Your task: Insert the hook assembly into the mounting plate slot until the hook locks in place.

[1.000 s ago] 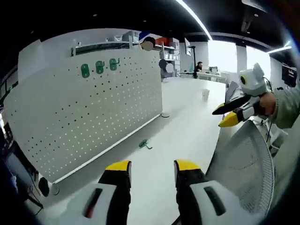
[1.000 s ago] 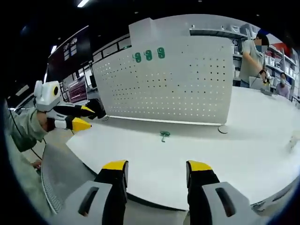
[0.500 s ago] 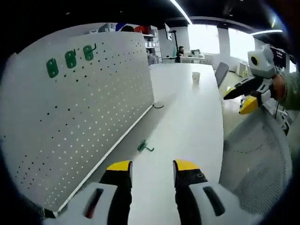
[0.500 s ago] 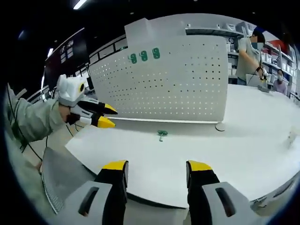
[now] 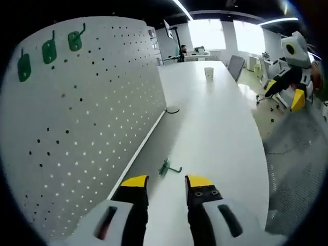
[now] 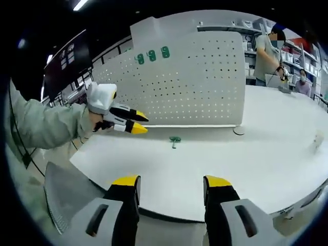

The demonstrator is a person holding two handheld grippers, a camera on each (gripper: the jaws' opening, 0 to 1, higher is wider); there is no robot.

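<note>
hook assembly [image 5: 168, 168] on table, left tool [image 5: 166, 183] now much nearer.

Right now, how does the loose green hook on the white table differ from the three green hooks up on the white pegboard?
The loose green plastic hook lies flat on the white table by the pegboard's foot; the three green hooks hang in a row near the top of the white pegboard. The loose one is alone and unmounted; the three are mounted. All look the same green.
</note>
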